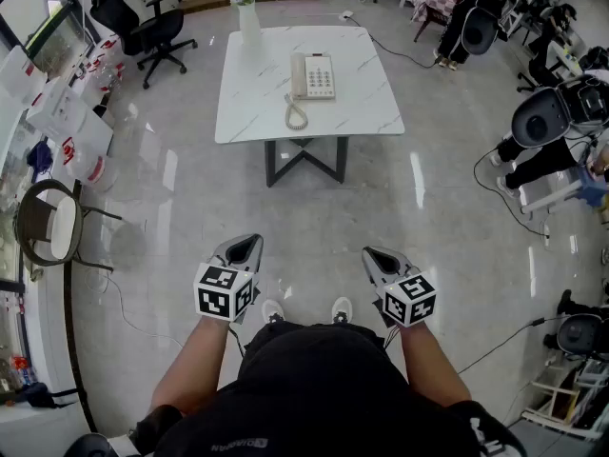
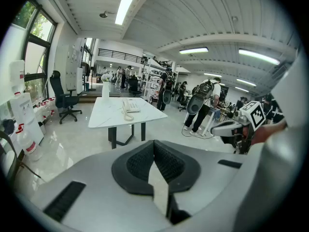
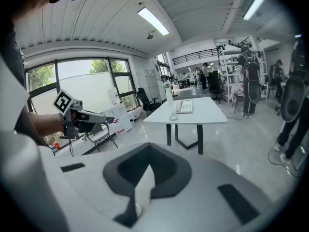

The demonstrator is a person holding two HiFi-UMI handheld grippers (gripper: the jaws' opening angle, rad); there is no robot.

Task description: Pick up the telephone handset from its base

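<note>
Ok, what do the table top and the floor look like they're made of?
Table top: white with thin grey veins, so marble or a marble-look slab. Its frame: dark, probably painted metal. Floor: pale glossy tile or polished stone, mirroring the lights.

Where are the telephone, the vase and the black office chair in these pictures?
telephone [image 1: 320, 76]: head view, on its keypad.
vase [image 1: 249, 25]: head view, on the middle of its white body.
office chair [image 1: 160, 27]: head view, on its black seat.
</note>
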